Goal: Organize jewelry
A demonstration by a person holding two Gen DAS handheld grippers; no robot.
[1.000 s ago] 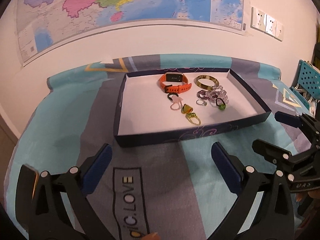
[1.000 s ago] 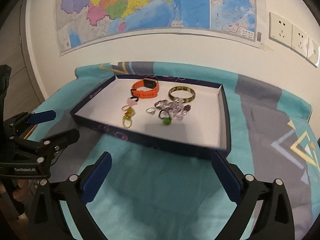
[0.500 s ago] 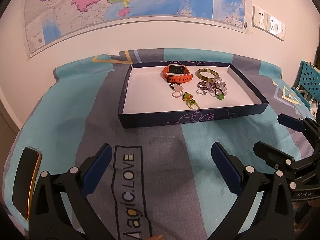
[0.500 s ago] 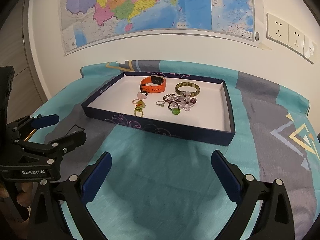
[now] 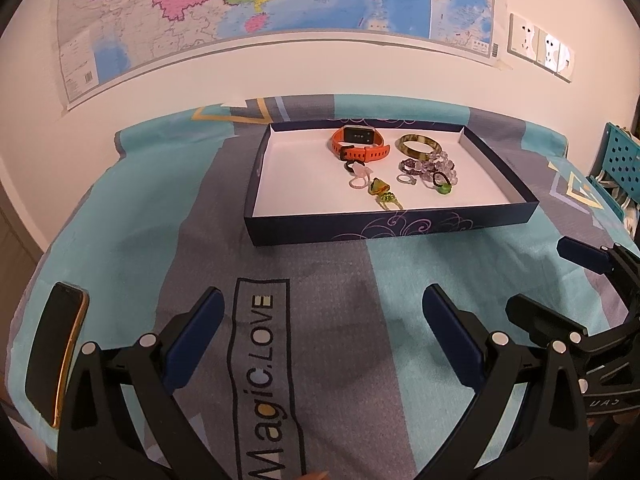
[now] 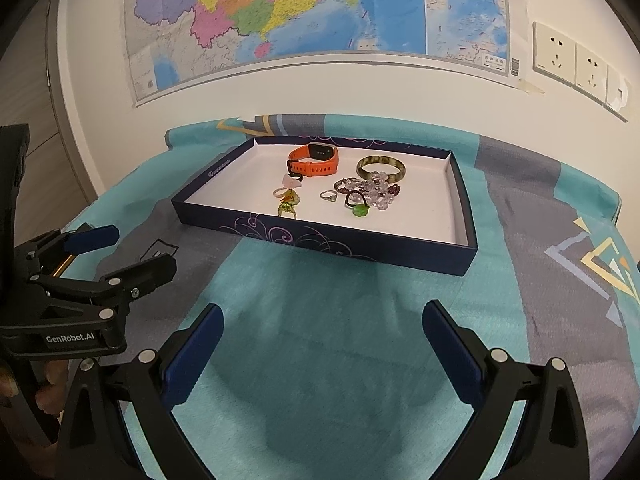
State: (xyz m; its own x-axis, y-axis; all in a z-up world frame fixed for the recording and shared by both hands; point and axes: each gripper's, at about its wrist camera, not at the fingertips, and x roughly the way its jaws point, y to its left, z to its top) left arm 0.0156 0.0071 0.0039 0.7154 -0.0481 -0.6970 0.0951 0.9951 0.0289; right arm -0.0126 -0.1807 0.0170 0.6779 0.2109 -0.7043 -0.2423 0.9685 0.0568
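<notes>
A dark blue tray [image 5: 392, 228] [image 6: 328, 240] with a white floor lies on the blanket ahead. In it lie an orange watch [image 5: 358, 145] [image 6: 315, 160], a green bangle [image 5: 418, 145] [image 6: 381, 167], a purple bead bracelet [image 5: 430, 168] [image 6: 374, 190], a silver ring [image 6: 329, 196], a green hair tie [image 5: 442, 185] [image 6: 357, 206] and small pink and green pendants [image 5: 380, 190] [image 6: 289, 200]. My left gripper [image 5: 320, 324] [image 6: 120, 248] is open and empty, well short of the tray. My right gripper [image 6: 320, 336] [image 5: 560, 276] is open and empty too.
A teal and grey blanket [image 5: 328, 360] [image 6: 540, 264] covers the surface. A dark phone [image 5: 56, 352] lies at its left edge. A map [image 5: 256, 4] and wall sockets [image 6: 576, 66] are on the wall behind. A teal perforated basket [image 5: 622, 168] stands at far right.
Both grippers have pulled back from the tray, which looks smaller and farther now. The phone has come into the left wrist view. The jewelry has not moved.
</notes>
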